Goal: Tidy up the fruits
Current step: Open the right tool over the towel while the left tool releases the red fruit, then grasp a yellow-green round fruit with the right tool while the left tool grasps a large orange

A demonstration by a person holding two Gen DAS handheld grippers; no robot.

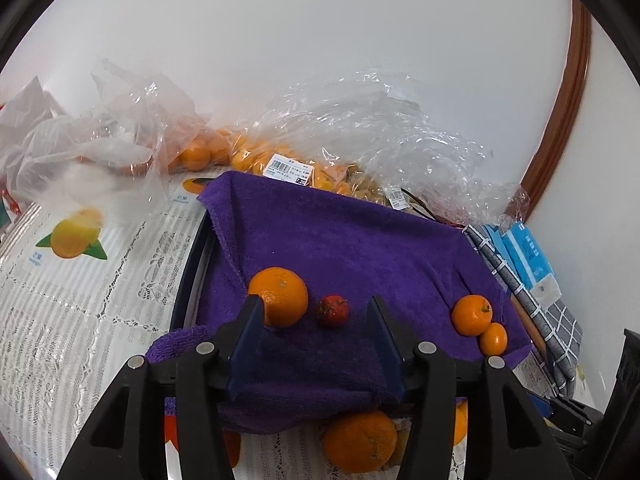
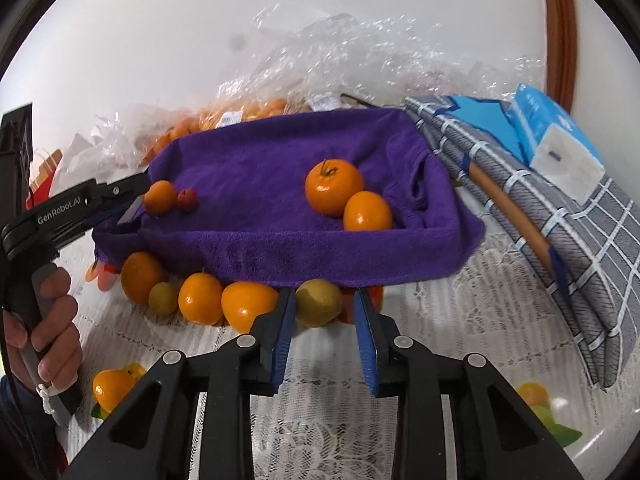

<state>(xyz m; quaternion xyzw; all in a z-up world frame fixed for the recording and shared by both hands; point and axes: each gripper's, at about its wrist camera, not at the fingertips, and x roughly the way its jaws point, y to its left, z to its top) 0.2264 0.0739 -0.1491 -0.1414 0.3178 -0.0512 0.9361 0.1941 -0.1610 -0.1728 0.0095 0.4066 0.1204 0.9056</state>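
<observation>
Loading the purple-lined tray [image 2: 280, 240]: right tongs [image 2: 325, 300] clenched on a yellow fruit [image 2: 318, 307] below its front edge.
Left tongs [image 1: 316, 312] released beside an orange [image 1: 280, 294] inside; next, lift it in.

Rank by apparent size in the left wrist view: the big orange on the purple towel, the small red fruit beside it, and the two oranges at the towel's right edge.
1. Big orange
2. Stemmed orange at the right edge
3. Smaller orange touching it
4. Red fruit

The last two look close in size, so their order is unsure.
</observation>
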